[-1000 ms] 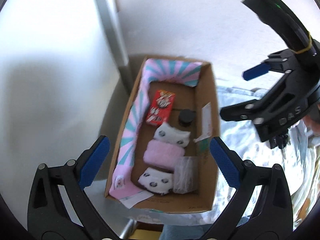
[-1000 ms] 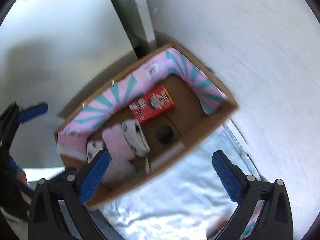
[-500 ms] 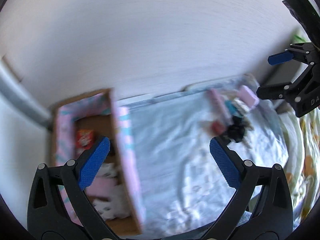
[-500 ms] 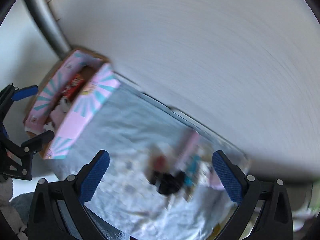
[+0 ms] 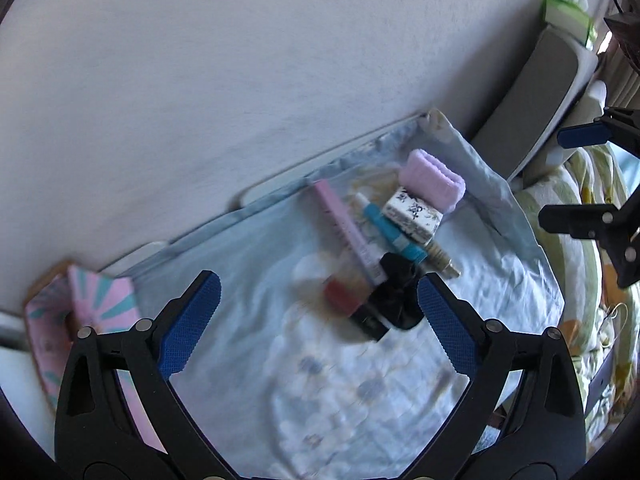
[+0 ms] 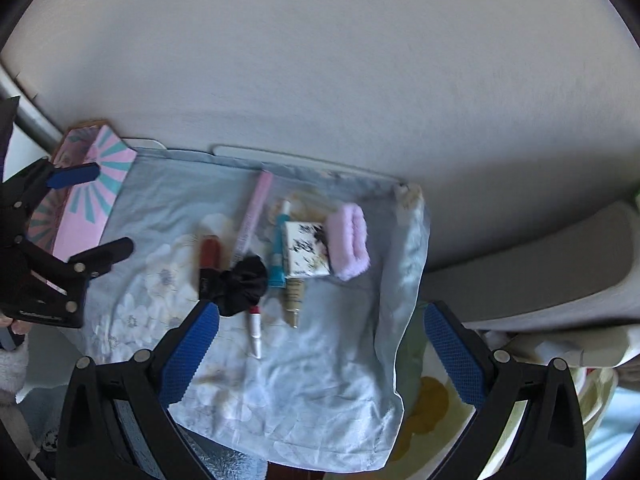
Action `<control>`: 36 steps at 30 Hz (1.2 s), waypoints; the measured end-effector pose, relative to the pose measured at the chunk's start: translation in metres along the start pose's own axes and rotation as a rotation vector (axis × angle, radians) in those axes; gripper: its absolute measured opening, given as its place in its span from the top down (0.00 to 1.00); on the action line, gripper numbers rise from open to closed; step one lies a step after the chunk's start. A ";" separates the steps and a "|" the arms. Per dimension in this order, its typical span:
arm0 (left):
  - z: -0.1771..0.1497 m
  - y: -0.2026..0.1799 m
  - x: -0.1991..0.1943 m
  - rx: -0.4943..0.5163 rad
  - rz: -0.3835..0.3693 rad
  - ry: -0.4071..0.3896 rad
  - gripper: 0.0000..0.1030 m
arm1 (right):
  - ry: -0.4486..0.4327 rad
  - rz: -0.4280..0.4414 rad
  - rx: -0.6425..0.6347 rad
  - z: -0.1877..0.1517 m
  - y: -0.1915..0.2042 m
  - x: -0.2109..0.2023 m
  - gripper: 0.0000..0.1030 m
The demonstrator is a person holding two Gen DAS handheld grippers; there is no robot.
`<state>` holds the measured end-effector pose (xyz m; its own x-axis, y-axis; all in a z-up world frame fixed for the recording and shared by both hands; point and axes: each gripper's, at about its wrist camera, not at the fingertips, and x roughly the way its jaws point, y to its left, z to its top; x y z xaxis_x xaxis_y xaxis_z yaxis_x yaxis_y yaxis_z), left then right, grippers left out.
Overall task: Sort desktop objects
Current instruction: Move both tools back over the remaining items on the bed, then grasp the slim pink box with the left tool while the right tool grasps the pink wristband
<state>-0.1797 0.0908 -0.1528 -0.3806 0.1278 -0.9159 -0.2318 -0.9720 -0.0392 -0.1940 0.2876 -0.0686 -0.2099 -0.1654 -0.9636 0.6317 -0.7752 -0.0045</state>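
Observation:
A cluster of small items lies on a pale blue floral cloth [image 6: 328, 380]: a black scrunchie [image 6: 242, 286], a red lipstick [image 6: 210, 256], a long pink tube [image 6: 254, 214], a teal tube [image 6: 278, 248], a floral box [image 6: 306, 250], a folded lilac cloth [image 6: 350, 240] and a small white tube [image 6: 255, 330]. The scrunchie [image 5: 394, 294] and lilac cloth [image 5: 434, 180] also show in the left wrist view. My left gripper [image 5: 318, 320] is open and empty above the cloth, left of the cluster. My right gripper [image 6: 322, 354] is open and empty, near the cluster's front.
A cardboard box [image 6: 90, 184] with a pink and teal striped lining stands at the cloth's left end, against the white wall. A grey cushion [image 6: 540, 264] and a yellow-patterned sheet [image 6: 432, 404] lie to the right.
Both grippers have swung right, away from the box and toward the cluster of items on the cloth. Both stay open and empty.

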 end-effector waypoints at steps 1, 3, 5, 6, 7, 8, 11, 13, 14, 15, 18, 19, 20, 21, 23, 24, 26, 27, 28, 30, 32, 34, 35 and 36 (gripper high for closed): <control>0.004 -0.003 0.009 0.002 0.003 0.010 0.05 | 0.004 0.011 0.003 0.001 -0.005 0.007 0.00; 0.010 -0.008 0.030 0.000 0.014 0.033 0.05 | 0.014 0.036 -0.003 0.006 -0.013 0.022 0.00; 0.015 -0.011 0.052 -0.013 0.012 0.066 0.06 | 0.022 0.063 -0.017 0.013 -0.018 0.039 0.00; 0.017 -0.012 0.062 -0.020 0.009 0.080 0.09 | 0.025 0.079 -0.025 0.018 -0.020 0.049 0.00; 0.019 -0.012 0.070 -0.029 0.006 0.091 0.11 | 0.027 0.090 -0.031 0.021 -0.022 0.057 0.01; 0.021 -0.011 0.081 -0.043 0.003 0.107 0.12 | 0.029 0.105 -0.035 0.025 -0.024 0.066 0.03; 0.026 -0.010 0.101 -0.074 -0.002 0.141 0.16 | 0.045 0.147 -0.037 0.035 -0.031 0.094 0.09; 0.028 -0.010 0.111 -0.087 -0.002 0.154 0.18 | 0.071 0.170 -0.033 0.040 -0.037 0.113 0.15; 0.028 -0.010 0.114 -0.092 0.000 0.156 0.19 | 0.083 0.178 -0.030 0.041 -0.040 0.120 0.21; 0.029 -0.010 0.117 -0.095 0.001 0.162 0.20 | 0.094 0.188 -0.027 0.042 -0.042 0.127 0.24; 0.028 -0.010 0.123 -0.101 0.006 0.179 0.24 | 0.121 0.232 -0.012 0.042 -0.050 0.139 0.37; 0.028 -0.010 0.125 -0.104 0.006 0.184 0.28 | 0.129 0.250 -0.005 0.041 -0.052 0.142 0.39; 0.027 -0.010 0.128 -0.106 0.006 0.192 0.31 | 0.132 0.258 -0.002 0.040 -0.053 0.144 0.41; 0.026 -0.010 0.130 -0.107 0.005 0.199 0.38 | 0.134 0.260 -0.003 0.040 -0.054 0.145 0.42; 0.025 -0.010 0.135 -0.111 0.000 0.214 0.49 | 0.139 0.266 -0.001 0.037 -0.056 0.148 0.48; 0.024 -0.010 0.137 -0.113 0.000 0.221 0.56 | 0.143 0.274 0.000 0.036 -0.057 0.149 0.54; 0.023 -0.010 0.140 -0.122 -0.003 0.234 0.65 | 0.150 0.286 0.003 0.033 -0.059 0.150 0.66; 0.021 -0.010 0.142 -0.130 -0.009 0.239 0.74 | 0.154 0.286 0.006 0.031 -0.060 0.151 0.67; 0.021 -0.010 0.142 -0.134 -0.007 0.236 0.78 | 0.156 0.288 0.010 0.030 -0.061 0.151 0.70; 0.020 -0.011 0.142 -0.125 0.007 0.233 0.83 | 0.150 0.301 0.019 0.027 -0.064 0.151 0.72; 0.020 -0.013 0.141 -0.112 0.020 0.235 0.85 | 0.144 0.302 0.021 0.024 -0.065 0.149 0.74; 0.019 -0.014 0.140 -0.111 0.021 0.234 0.88 | 0.140 0.297 0.020 0.022 -0.066 0.147 0.76; 0.019 -0.014 0.137 -0.116 0.018 0.230 0.88 | 0.137 0.293 0.018 0.021 -0.065 0.146 0.77; 0.020 -0.014 0.135 -0.118 0.016 0.224 0.88 | 0.134 0.287 0.015 0.019 -0.064 0.144 0.77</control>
<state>-0.2455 0.1251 -0.2678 -0.1727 0.0782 -0.9819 -0.1166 -0.9915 -0.0584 -0.2789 0.3021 -0.2016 0.0761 -0.2978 -0.9516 0.6400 -0.7173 0.2756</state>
